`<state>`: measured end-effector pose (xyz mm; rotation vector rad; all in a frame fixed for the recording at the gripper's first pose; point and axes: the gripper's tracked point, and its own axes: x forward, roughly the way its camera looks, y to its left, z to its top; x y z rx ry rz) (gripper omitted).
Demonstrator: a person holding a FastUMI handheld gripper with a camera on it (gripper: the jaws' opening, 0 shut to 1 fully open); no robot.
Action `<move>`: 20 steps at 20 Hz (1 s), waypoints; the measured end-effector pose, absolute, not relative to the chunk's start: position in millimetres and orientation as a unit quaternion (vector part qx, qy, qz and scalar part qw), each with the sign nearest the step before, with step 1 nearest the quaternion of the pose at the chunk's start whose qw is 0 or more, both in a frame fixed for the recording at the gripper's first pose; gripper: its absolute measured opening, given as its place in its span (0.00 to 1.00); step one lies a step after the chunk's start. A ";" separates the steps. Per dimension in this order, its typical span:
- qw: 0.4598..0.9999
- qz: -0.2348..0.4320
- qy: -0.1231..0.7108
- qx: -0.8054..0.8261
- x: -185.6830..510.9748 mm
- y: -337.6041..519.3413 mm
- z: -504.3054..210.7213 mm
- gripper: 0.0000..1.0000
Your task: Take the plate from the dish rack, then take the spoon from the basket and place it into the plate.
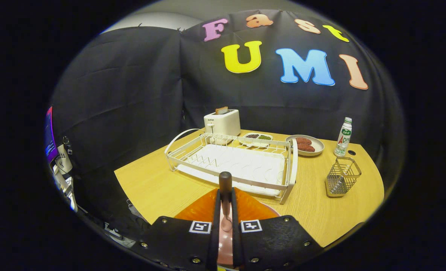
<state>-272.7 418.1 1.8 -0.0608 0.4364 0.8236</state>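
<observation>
Much of the orange plate is hidden behind the gripper, whose 2 fingers are closed narrow on the spoon; its dark handle end pokes up at 12 o'clock beyond the fingertips, its bowl showing between them. The gripper hangs level over the plate. The empty white dish rack lies just beyond, the wire basket at 2 o'clock.

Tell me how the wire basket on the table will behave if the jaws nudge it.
The wire basket is open mesh, so it probably weighs little and slides easily on the smooth table. It stands taller than wide, so a high push might tip it. The gripper has its jaws shut on the spoon, above the orange plate.
</observation>
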 end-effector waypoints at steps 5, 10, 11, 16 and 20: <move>0.897 0.395 0.197 -0.028 -277.7 411.3 14.6 0.16; 0.906 0.391 0.158 -0.028 -268.2 406.2 46.5 0.25; 0.908 0.391 0.152 -0.025 -265.6 405.3 52.8 0.25; 0.914 0.383 0.132 -0.009 -249.1 402.1 77.9 0.25; 0.921 0.371 0.120 -0.001 -235.7 395.6 91.0 0.25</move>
